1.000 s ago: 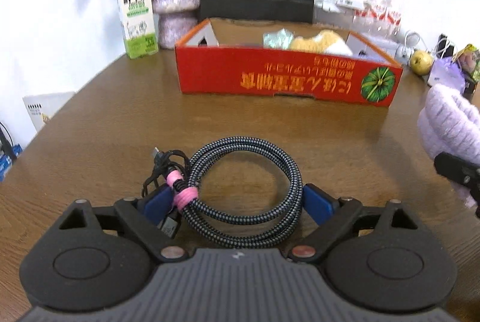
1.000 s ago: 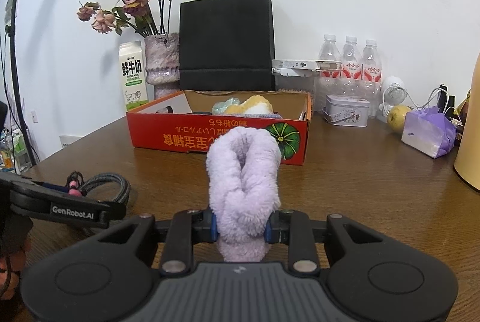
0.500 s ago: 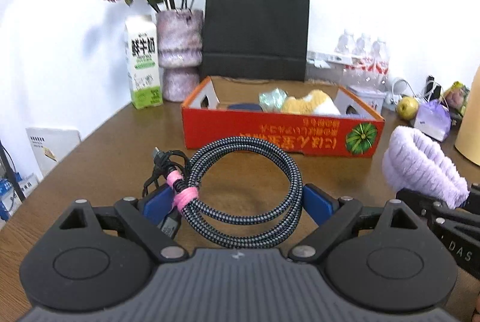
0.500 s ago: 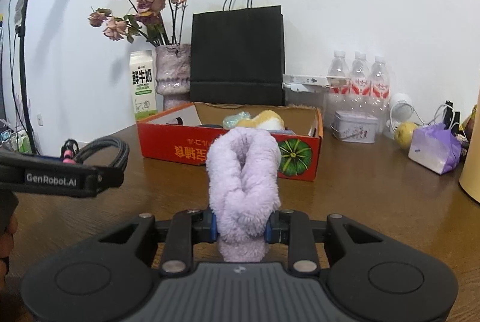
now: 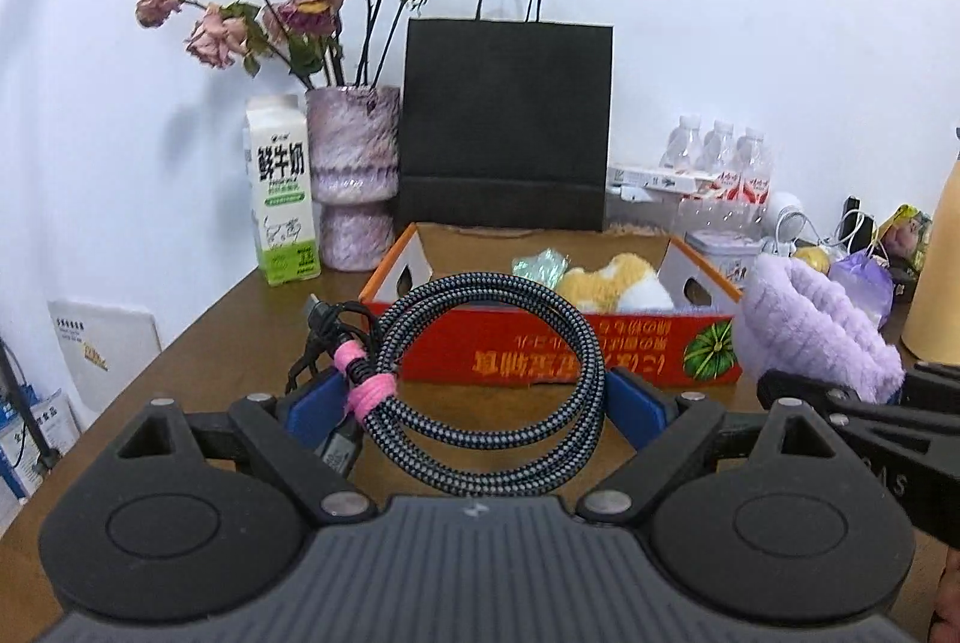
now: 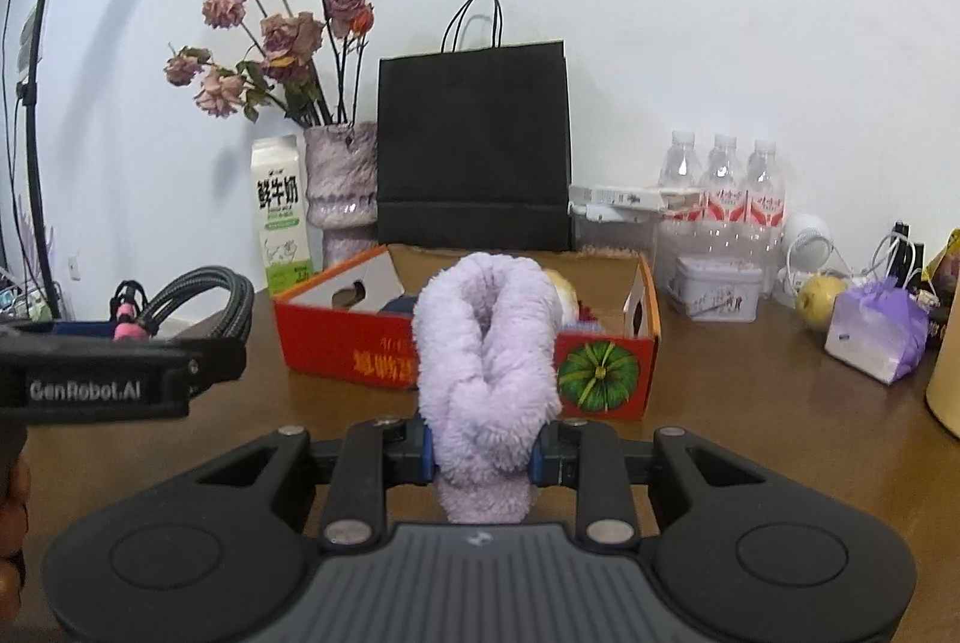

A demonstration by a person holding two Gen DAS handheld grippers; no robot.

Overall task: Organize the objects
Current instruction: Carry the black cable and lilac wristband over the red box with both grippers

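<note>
Red cardboard, open at the top: the box [image 5: 540, 349] stands at mid-surface, directly beyond both grippers, its long axis running left to right across both views. The left gripper [image 5: 474, 403] has its jaws spread wide, the blue pads pressing on opposite sides of the cable coil [image 5: 489, 391]; the coil lies nearly flat between them, its pink tie [image 5: 366, 382] at the left pad. The right gripper [image 6: 483, 448] has its jaws drawn narrow and clamped on the lower end of the purple plush [image 6: 486, 373], which stands upright from the pads. Both loads are clear of the brown surface [image 6: 750, 403] and on the near side of the box's front wall. In the right wrist view the plush overlaps the front wall near its right end, while the coil sits off to the left. The right hand seems the nearer to the box. The coming move turns on lifting each load over the front wall before release; the box already holds a yellow plush [image 5: 612, 277] at its right.
</note>
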